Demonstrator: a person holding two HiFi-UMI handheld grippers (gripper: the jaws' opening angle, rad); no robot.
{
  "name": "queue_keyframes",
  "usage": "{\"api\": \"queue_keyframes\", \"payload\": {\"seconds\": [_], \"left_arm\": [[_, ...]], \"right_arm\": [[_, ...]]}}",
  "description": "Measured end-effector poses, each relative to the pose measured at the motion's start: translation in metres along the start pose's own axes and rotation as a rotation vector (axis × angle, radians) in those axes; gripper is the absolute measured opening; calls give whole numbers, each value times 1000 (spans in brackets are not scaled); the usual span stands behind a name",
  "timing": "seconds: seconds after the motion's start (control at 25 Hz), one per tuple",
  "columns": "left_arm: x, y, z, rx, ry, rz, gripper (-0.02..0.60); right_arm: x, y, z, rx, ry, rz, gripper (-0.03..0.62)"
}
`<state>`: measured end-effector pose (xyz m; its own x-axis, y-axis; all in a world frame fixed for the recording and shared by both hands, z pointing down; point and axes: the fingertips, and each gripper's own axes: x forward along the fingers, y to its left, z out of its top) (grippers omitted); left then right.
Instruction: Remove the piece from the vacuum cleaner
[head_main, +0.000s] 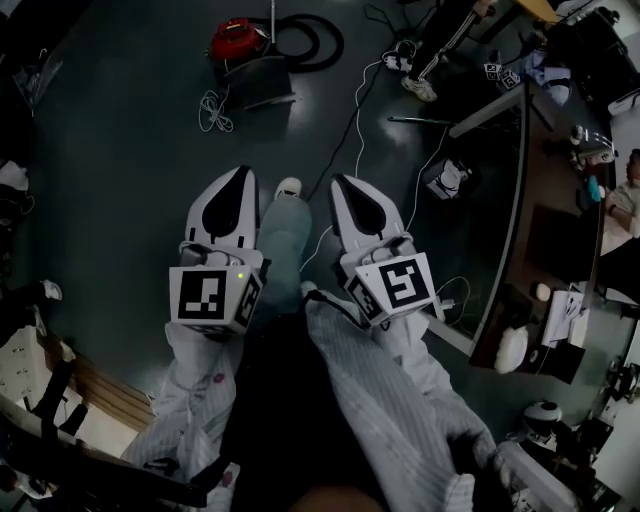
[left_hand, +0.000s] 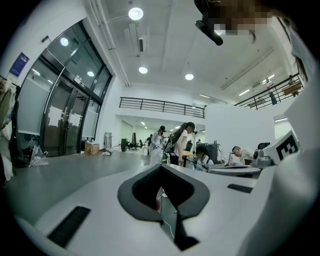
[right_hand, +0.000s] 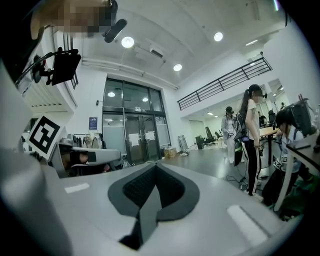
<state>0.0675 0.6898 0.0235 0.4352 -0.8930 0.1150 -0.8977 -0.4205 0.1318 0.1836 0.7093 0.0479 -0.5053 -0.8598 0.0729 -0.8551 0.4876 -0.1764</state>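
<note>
Floor (head_main: 120, 200): dark, glossy.
- Well ahead of the left gripper (head_main: 238, 172): red vacuum cleaner (head_main: 236, 40), with a black hose (head_main: 312, 42) coiled beside it. A white cable bundle (head_main: 213, 110) lies nearer.
- Ahead of the right gripper (head_main: 343, 180): a trailing white cord (head_main: 357, 110).
- To its right: a curved desk (head_main: 540, 200).

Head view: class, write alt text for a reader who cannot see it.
The left hand-held gripper and right hand-held gripper hang side by side, shut and empty, over a dark floor. A red vacuum cleaner with a black hose sits farther ahead; a curved desk lines the right.
</note>
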Motion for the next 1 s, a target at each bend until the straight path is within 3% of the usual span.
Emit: {"api": "queue_keyframes", "payload": {"seconds": [0.32,0.64,0.76,1.0], "left_arm": [[113,113,27,34,13,17,5],[216,229,56,39,59,0,5],[251,251,48,22,87,-6,5],[346,293,23,3,157,-23,5]], "right_arm": [[159,-42,4,18,27,25,2],[316,-69,29,25,25,-7,2],[358,-83,26,30,67,-12,2],[459,-127,-1,18,136,78,2]]}}
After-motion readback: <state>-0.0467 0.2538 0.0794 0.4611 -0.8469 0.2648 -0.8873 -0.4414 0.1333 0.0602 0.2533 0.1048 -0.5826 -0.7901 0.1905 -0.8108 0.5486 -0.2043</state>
